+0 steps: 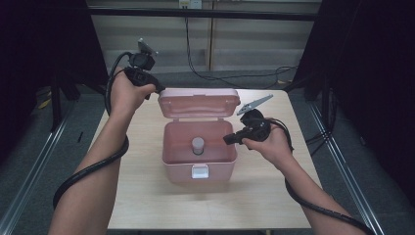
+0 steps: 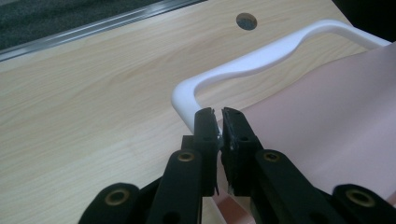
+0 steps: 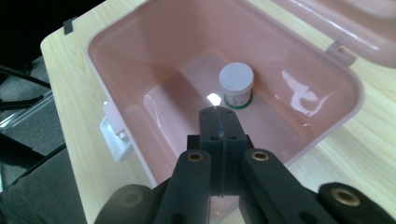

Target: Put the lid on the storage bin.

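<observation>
Pink plastic box, centre of tabletop; lid up. Contents: 1 small white-capped jar upright on box floor. Left gripper pinched on lid edge by white handle, holding it open. Right gripper closed, empty, above box interior. Est.: jar is stowed; lid closing and latching left.

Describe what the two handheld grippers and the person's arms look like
Both grippers are black: the left gripper and right gripper each have two flat jaws on linked arms with brass-coloured pivot rivets. A grey three-cornered plate sits on top of each. A thick black cable trails from each gripper along the forearm. The forearms are bare, with no sleeves or gloves showing.
</observation>
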